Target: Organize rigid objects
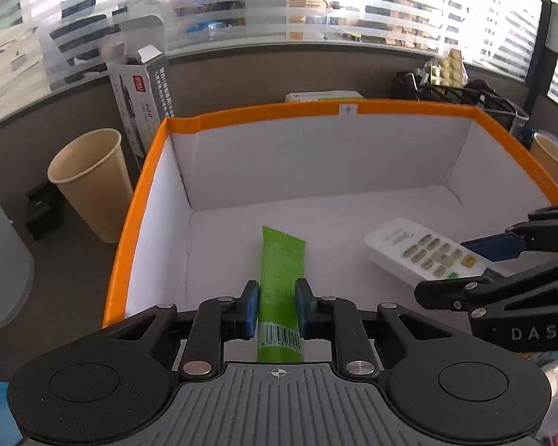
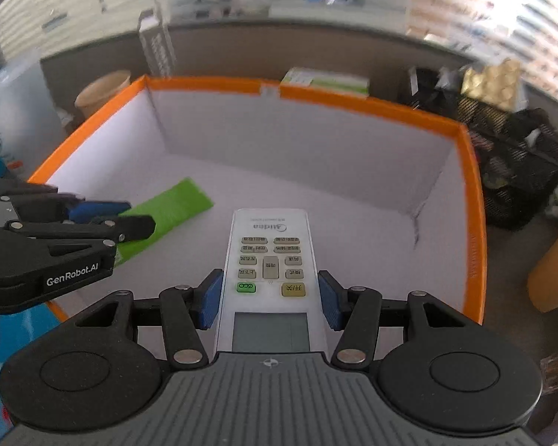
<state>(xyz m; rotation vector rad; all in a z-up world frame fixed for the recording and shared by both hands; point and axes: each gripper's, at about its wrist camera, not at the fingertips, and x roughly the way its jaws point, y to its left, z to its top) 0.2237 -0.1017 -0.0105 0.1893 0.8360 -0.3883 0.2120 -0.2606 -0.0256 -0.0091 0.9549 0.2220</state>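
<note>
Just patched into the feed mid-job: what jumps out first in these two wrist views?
The big orange-rimmed white box fills both views. Inside it, the left gripper straddles a green tube on the box floor, its pads close beside the tube. To the right, the right gripper flanks a white Midea air-conditioner remote at its button end, with slim gaps showing.

Left gripper [image 1: 277, 310] sits low and centre in its own view, blue pads [image 1: 250, 310] closed in on a green tube [image 1: 281, 260] with barely any gap. Right gripper [image 2: 271, 299] is bottom centre of its view, pads [image 2: 210, 301] on either side of a white remote [image 2: 269, 260], a thin gap showing on both sides. Each one pokes into the other's frame edge.
</note>
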